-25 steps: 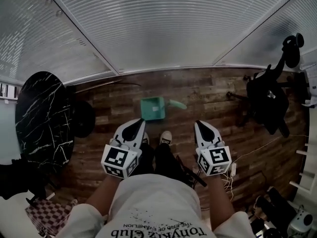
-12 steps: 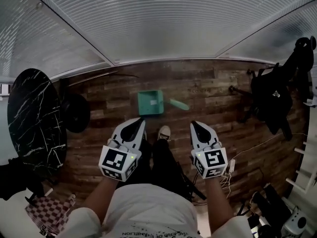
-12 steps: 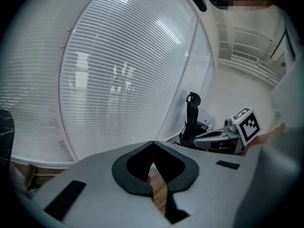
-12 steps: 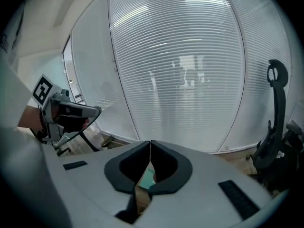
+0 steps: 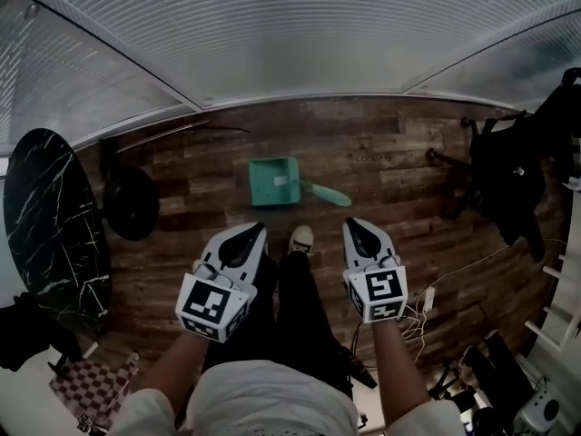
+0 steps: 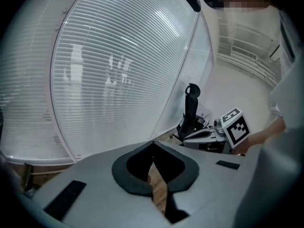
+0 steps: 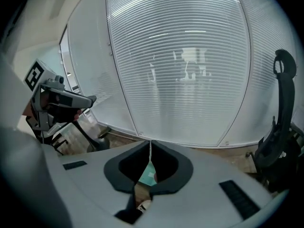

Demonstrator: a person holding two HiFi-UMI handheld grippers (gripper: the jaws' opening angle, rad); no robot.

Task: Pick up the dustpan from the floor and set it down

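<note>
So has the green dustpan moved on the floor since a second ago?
No. The dustpan keeps its spot to the right of the round black table base; only the camera shifted.

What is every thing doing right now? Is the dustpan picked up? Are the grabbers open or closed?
dustpan: lying flat on the wooden floor, not picked up, nothing touching it.
left gripper: shut, empty, short of the dustpan.
right gripper: shut, empty, short of the dustpan.
blinds: down, slats closed.
office chair: standing upright.
</note>
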